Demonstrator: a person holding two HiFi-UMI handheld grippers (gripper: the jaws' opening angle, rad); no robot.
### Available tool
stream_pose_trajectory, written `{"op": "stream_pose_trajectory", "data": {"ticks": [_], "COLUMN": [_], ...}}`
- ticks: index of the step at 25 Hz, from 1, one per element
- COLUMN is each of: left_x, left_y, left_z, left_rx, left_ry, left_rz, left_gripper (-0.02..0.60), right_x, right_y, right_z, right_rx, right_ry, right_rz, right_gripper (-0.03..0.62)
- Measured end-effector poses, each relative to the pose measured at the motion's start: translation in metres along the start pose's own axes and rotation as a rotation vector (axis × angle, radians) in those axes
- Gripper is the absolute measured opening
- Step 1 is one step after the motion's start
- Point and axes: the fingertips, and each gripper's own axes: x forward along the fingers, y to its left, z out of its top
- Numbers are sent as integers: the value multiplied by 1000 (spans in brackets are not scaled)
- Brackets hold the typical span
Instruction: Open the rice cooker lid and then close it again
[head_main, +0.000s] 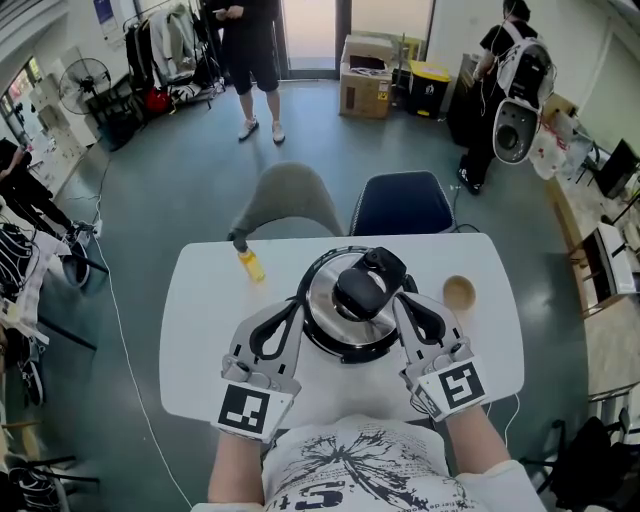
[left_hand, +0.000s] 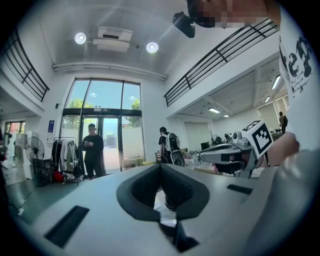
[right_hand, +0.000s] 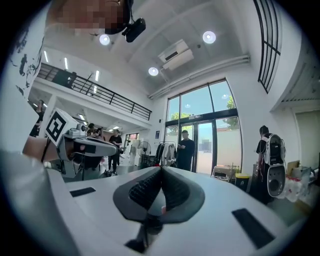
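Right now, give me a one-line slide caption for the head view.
Left gripper and right gripper, both shut, flank the closed rice cooker on a white table, with a yellow bottle and bowl.

White tabletop (head_main: 200, 330), rounded corners, stood on grey-green floor (head_main: 150, 200). Three things sat directly on it.
- Rice cooker (head_main: 335, 328): at middle of tabletop, round, silver lid facing up, black handle on top.
- Small yellow bottle (head_main: 251, 266), dark cap: left of rice cooker, toward far edge, apart from it.
- Small tan bowl (head_main: 459, 292): right of rice cooker, near it, not touching; contents could not be told.

Bottle and bowl sat well apart, rice cooker between them.
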Motion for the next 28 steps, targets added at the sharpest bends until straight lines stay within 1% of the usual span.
{"op": "stream_pose_trajectory", "data": {"ticks": [3, 9, 14, 18, 24, 28], "left_x": [-3, -1, -4, -6, -7, -7], "left_y": [0, -9, -8, -5, -3, 3], "left_z": [-1, 5, 4, 3, -1, -5], "left_rx": [-2, 1, 2, -2, -6, -9], "left_ry": [-4, -2, -1, 6, 6, 9], "left_rz": [-4, -3, 2, 9, 4, 6], "left_gripper": [14, 14, 14, 14, 14, 14], "right_x": [0, -3, -4, -5, 0, 4], "right_y": [0, 0, 8, 8, 16, 18], "right_z": [5, 10, 8, 9, 1, -1], "right_rx": [-17, -15, 1, 13, -15, -35], "right_ry": [-3, 5, 13, 14, 46, 43], "right_rz": [-17, 8, 34, 26, 23, 14], "right_gripper": [12, 12, 11, 12, 12, 12]}}
